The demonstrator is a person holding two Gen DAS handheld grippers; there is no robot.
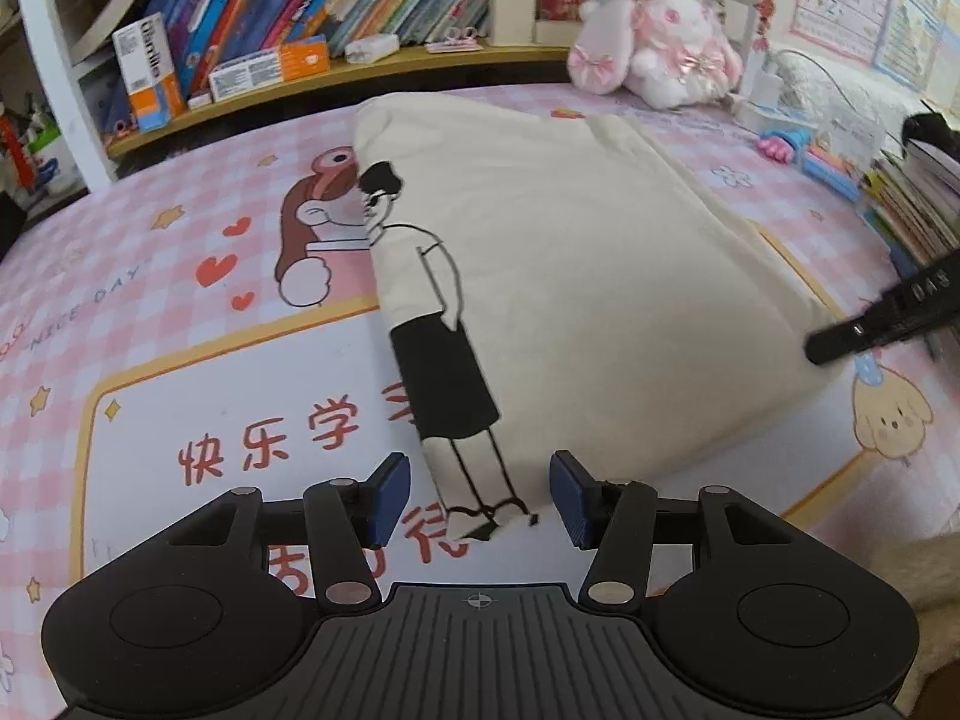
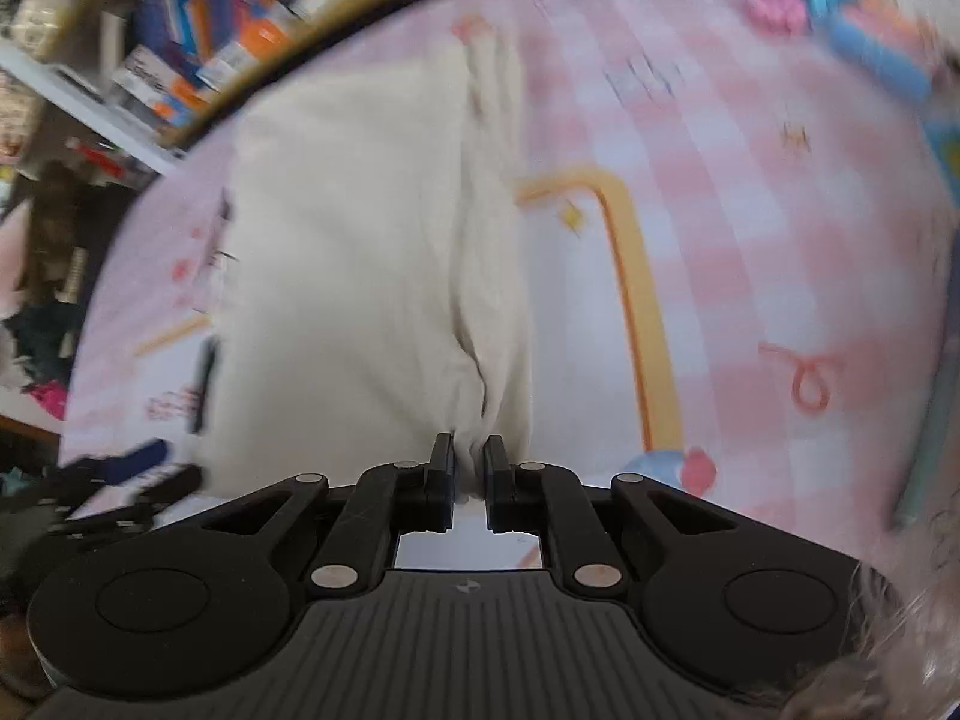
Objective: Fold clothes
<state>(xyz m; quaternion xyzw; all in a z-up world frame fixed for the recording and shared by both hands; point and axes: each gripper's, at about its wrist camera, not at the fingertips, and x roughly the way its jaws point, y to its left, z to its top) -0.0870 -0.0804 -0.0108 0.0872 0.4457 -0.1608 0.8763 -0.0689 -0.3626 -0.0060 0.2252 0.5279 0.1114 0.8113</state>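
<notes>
On pink mat (image 1: 150, 252): cream shirt (image 1: 600, 300); left gripper (image 1: 480, 495) fingers apart | right gripper (image 2: 469, 468) pinching shirt

Folded shirt (image 1: 600, 300) lying on the surface (image 1: 150, 300), left claw (image 1: 480, 498) before its near corner, right claw (image 2: 468, 468) at its right edge (fabric between the fingers), bookshelf (image 1: 300, 78) behind, plush rabbit (image 1: 660, 42) at far right.

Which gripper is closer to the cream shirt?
Right. The right gripper is pinching the cream shirt at its edge; the left gripper sits open around its near corner, not gripping it.
</notes>
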